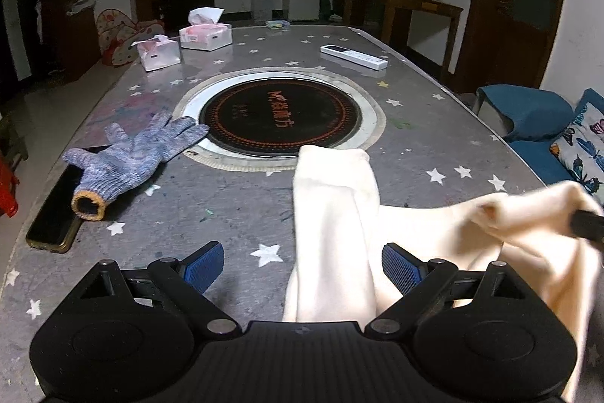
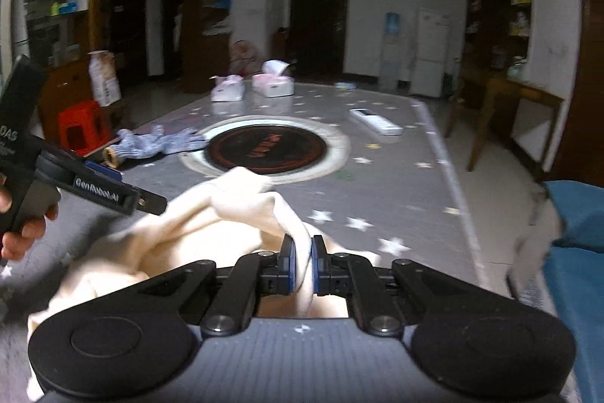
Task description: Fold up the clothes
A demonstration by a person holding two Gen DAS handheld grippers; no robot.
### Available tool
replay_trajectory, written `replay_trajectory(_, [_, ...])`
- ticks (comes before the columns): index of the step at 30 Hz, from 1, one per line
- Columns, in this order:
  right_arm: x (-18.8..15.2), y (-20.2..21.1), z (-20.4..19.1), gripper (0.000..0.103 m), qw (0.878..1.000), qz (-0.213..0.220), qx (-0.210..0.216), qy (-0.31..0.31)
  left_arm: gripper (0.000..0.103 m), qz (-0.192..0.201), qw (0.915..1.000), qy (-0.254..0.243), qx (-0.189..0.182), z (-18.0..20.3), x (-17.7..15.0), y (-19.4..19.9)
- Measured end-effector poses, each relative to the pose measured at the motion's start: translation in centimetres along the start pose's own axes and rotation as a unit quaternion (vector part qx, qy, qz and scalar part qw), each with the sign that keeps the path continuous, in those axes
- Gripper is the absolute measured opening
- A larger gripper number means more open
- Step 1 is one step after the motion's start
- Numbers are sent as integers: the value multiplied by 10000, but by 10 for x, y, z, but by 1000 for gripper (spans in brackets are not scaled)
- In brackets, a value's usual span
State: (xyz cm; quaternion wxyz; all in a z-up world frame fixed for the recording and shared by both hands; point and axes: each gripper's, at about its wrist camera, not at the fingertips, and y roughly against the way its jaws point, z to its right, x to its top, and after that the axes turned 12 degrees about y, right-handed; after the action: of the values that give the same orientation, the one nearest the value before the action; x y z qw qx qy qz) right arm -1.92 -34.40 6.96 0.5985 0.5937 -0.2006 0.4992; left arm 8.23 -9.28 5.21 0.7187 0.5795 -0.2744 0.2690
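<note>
A cream garment (image 1: 332,214) lies bunched on the near part of the grey star-patterned table (image 1: 234,210), one long fold reaching toward the round hob. My left gripper (image 1: 302,267) is open, and that fold runs between its blue pads without being pinched. In the right wrist view my right gripper (image 2: 302,259) is shut on a raised ridge of the cream garment (image 2: 211,218). Its black tip (image 1: 587,225) shows at the far right of the left wrist view, lifting the cloth's corner. The left gripper (image 2: 128,187), held by a hand (image 2: 22,237), hovers just left of the cloth.
A blue knitted glove (image 1: 139,157) and a dark phone (image 1: 53,218) lie at the left. The round black hob (image 1: 279,119) sits mid-table. Two tissue packs (image 1: 205,34) and a white remote (image 1: 353,55) lie beyond. A blue seat (image 1: 528,112) flanks the right edge.
</note>
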Motion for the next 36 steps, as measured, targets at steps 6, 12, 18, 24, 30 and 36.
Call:
replay_trajectory(6, [-33, 40, 23, 7, 9974, -57, -521, -486, 92, 2, 10000, 1, -4, 4, 7, -15])
replay_trajectory(12, [-65, 57, 35, 7, 9925, -300, -665, -980, 92, -68, 10000, 47, 47, 5, 11, -37])
replay_trajectory(18, [-93, 71, 45, 7, 9858, -504, -783, -1396, 59, -219, 9996, 152, -117, 4, 7, -49])
replay_trajectory(24, [-94, 71, 44, 7, 9858, -513, -779, -1397, 12, -72, 9995, 277, -137, -5, 8, -37])
replay_trajectory(30, [-94, 69, 43, 7, 9852, -544, -800, -1414, 10, 81, 9990, 408, -154, -15, 9, -24])
replay_trajectory(36, [-95, 69, 45, 7, 9842, -536, -826, -1474, 10, 346, 9973, 610, 219, -43, 6, 14])
